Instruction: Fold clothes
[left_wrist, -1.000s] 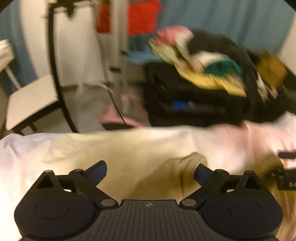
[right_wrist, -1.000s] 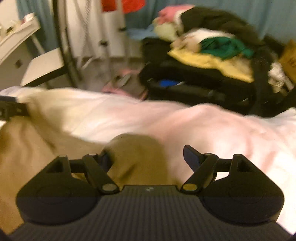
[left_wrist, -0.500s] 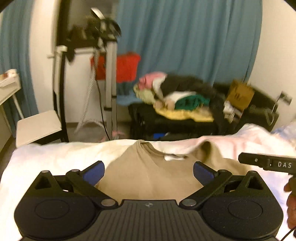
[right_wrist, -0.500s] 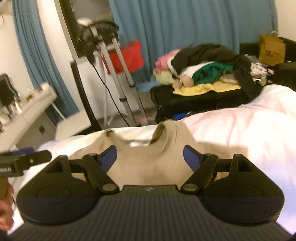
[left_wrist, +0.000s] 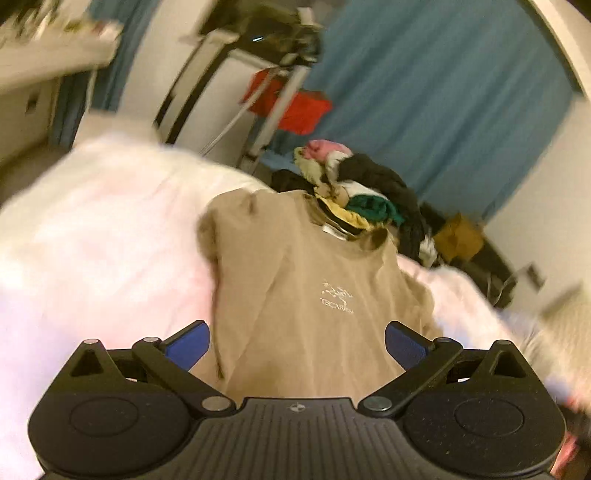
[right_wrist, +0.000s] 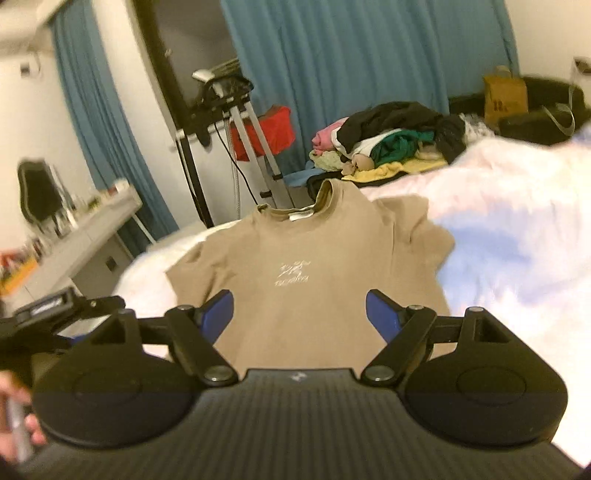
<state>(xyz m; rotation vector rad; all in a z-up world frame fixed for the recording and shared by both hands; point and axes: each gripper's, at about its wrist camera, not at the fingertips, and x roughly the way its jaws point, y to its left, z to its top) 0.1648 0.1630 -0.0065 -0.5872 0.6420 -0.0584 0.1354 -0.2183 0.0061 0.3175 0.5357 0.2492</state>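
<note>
Tan T-shirt (right_wrist: 314, 258): flat on white bed (right_wrist: 517, 229), print up, long axis running collar-far to hem-near. Left claw (left_wrist: 297, 341) and right claw (right_wrist: 299, 314): spread, empty.

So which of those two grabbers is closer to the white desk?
Left. The left gripper sits on the desk's side of the shirt; the right gripper is farther, facing the shirt's middle.

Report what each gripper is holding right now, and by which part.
Nothing is held. The left gripper and the right gripper both stand open with empty jaws, and the tan T-shirt lies spread on the white bedding.
</note>
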